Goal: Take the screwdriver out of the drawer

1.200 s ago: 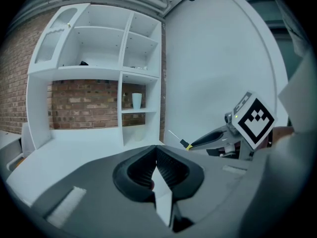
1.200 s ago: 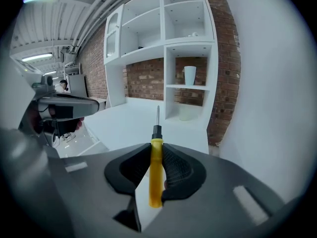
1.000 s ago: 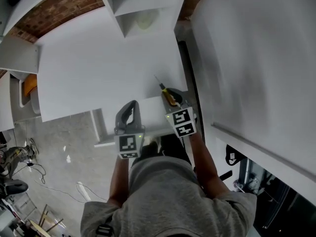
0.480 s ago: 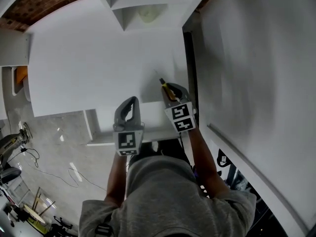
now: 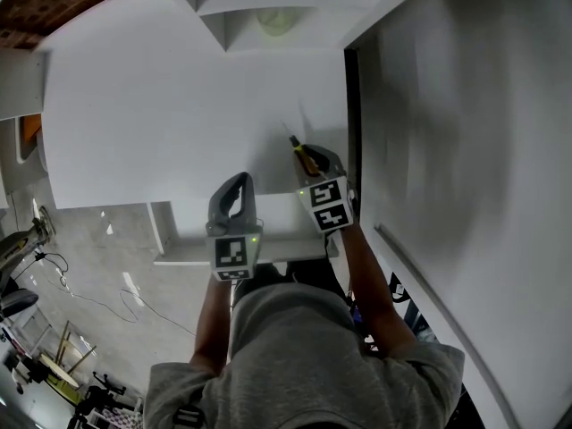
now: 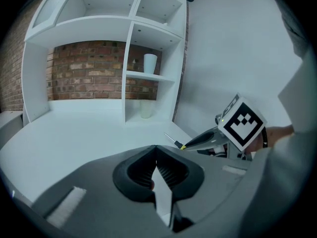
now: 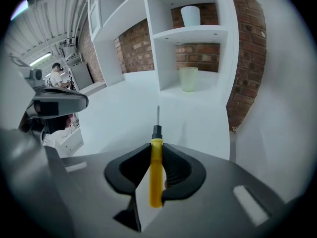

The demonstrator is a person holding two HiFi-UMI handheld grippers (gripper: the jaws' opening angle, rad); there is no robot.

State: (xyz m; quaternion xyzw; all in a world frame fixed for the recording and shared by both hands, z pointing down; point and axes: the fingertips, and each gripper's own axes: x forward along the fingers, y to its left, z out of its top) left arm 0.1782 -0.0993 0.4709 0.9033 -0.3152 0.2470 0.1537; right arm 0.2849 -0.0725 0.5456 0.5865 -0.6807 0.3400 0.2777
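Note:
A screwdriver (image 7: 156,175) with a yellow handle, black collar and thin metal shaft sticks out forward from my right gripper (image 7: 157,148), which is shut on the handle. In the head view the right gripper (image 5: 313,156) holds the screwdriver (image 5: 304,155) over the white desk (image 5: 161,123), near its right front corner. My left gripper (image 5: 237,180) hovers beside it on the left with its jaws together and nothing between them (image 6: 156,150). The white drawer (image 5: 183,256) stands pulled out under both grippers' rear ends.
A white shelf unit (image 6: 131,73) stands at the back of the desk, with a pale cup (image 7: 188,78) in the lower nook and a white cup (image 7: 190,15) above. A big white panel (image 5: 465,132) walls the right side. Cables lie on the floor (image 5: 80,284) at left.
Both grippers have sunk a little toward the desk and edged forward over its front. The screwdriver stays in the right gripper. The head camera's view has swung slightly.

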